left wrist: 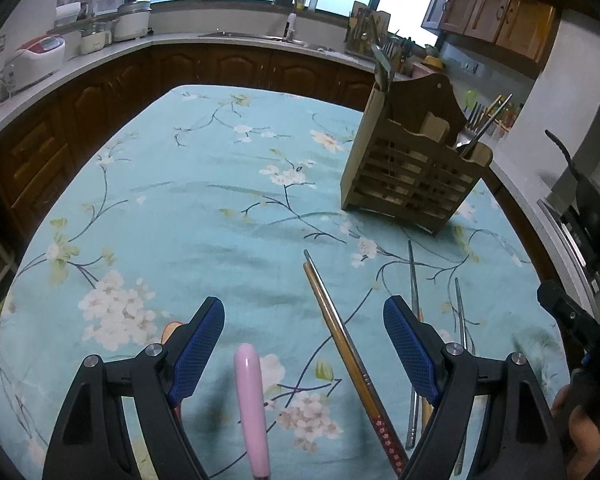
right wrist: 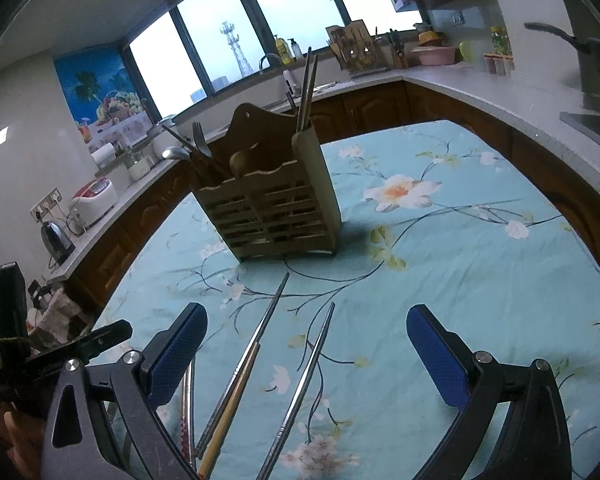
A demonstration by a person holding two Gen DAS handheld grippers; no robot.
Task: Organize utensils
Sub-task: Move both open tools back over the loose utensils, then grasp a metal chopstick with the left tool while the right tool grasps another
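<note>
Both grippers wide, empty. Metal chopstick lies between your R gripper fingers, long axis pointing at wooden holder; R nearer than L gripper

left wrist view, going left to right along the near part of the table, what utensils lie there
pink handle → chopstick pair with red floral end → grey metal chopstick → another metal chopstick
</note>
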